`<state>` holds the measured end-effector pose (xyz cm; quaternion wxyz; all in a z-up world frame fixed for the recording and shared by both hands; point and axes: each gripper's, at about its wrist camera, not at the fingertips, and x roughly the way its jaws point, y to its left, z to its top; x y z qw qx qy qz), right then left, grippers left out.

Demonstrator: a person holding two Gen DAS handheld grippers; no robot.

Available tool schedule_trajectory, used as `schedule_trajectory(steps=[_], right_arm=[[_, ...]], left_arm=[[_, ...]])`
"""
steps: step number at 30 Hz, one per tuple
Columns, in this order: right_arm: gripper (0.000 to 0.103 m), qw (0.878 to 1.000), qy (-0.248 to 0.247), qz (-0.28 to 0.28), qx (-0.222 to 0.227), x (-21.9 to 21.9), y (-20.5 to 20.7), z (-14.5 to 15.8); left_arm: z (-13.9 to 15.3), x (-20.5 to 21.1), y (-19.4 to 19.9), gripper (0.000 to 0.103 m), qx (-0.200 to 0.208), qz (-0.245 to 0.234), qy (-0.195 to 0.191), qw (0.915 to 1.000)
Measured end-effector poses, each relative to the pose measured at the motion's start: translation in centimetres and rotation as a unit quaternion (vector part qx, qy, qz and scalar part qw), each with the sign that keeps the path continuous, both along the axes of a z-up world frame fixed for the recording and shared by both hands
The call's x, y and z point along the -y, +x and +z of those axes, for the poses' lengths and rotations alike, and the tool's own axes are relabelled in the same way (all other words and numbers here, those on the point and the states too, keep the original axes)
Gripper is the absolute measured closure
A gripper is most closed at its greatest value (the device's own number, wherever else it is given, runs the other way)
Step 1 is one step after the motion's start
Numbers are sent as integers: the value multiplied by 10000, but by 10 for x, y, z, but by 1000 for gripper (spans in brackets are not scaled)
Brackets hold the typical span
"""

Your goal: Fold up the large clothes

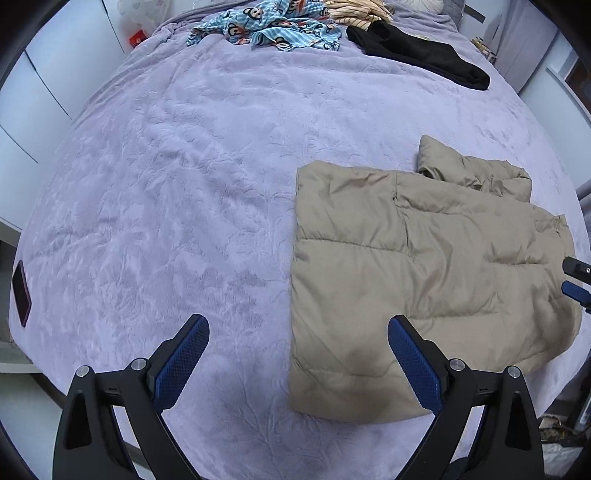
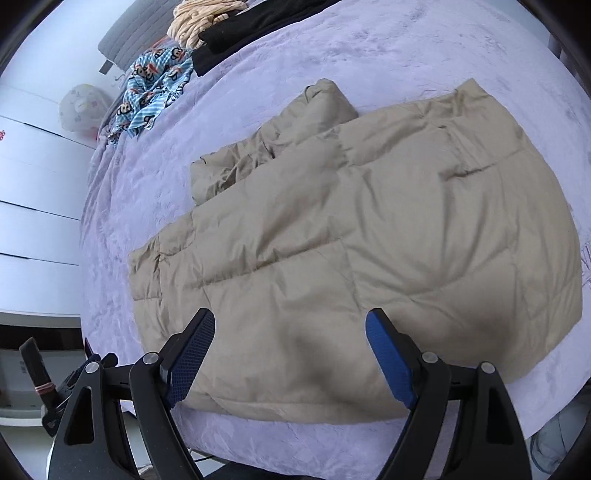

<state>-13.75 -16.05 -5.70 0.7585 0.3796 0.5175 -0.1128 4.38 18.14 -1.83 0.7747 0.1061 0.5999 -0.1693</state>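
A beige quilted puffer jacket (image 1: 424, 273) lies flat on the lilac bed cover (image 1: 184, 184), partly folded, with one sleeve bunched along its far edge (image 1: 476, 170). My left gripper (image 1: 297, 325) is open and empty, hovering over the cover at the jacket's left edge. My right gripper (image 2: 290, 319) is open and empty above the jacket's near edge (image 2: 332, 258); its tip also shows in the left wrist view (image 1: 576, 280) at the jacket's right side.
At the far end of the bed lie a blue monkey-print garment (image 1: 269, 26), a black garment (image 1: 417, 51) and a striped cream one (image 1: 358, 11). A dark phone-like object (image 1: 21, 291) lies at the bed's left edge. White wardrobe doors (image 2: 33, 184) stand beside the bed.
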Motion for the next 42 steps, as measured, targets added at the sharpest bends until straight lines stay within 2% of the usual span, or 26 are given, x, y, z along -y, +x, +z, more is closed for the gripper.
schedule_trajectory(steps=[3, 5, 6, 7, 11, 15, 21, 25, 29, 30, 31, 33, 38, 42], right_arm=[[19, 9994, -337, 4, -63, -3, 28, 1], [54, 9984, -548, 112, -40, -3, 46, -1], [80, 9978, -611, 241, -96, -3, 56, -5], [81, 9972, -644, 352, -171, -1, 65, -10], [82, 9937, -803, 709, -319, 4, 99, -36], [82, 9916, -870, 801, -527, 12, 125, -64], [84, 9887, -953, 938, -672, 16, 141, -79], [81, 9923, -702, 798, -639, 17, 129, -62], [80, 9956, -320, 726, -500, 8, 100, -42], [73, 9959, -238, 722, -484, 4, 91, -39], [60, 9961, -196, 709, -485, 1, 83, -35], [49, 9967, -147, 663, -452, -7, 64, -28], [49, 9968, 47, 581, -544, -29, 33, -25], [44, 9960, 213, 495, -707, -44, 23, -34]], left_arm=[[-10, 9, 13, 5, -82, 55, 14, 10000], [-17, 15, 16, 5, -139, 168, -11, 9998], [-21, 18, 16, 5, -166, 248, -30, 9996], [-25, 20, 15, 5, -207, 321, -56, 9993], [-48, 31, 12, 5, -454, 497, -51, 9977], [-67, 40, 9, 5, -561, 462, 100, 9973], [-68, 51, 5, 5, -577, 243, 95, 9980], [-59, 56, 5, 5, -517, 129, -14, 9986], [-51, 56, 9, 5, -482, 82, -122, 9987], [-50, 56, 9, 5, -479, 66, -147, 9987], [-50, 56, 9, 5, -479, 52, -167, 9987], [-50, 56, 9, 5, -496, 31, -182, 9986], [-51, 54, 6, 5, -554, -67, -182, 9983], [-52, 48, 3, 5, -671, -297, -276, 9969]])
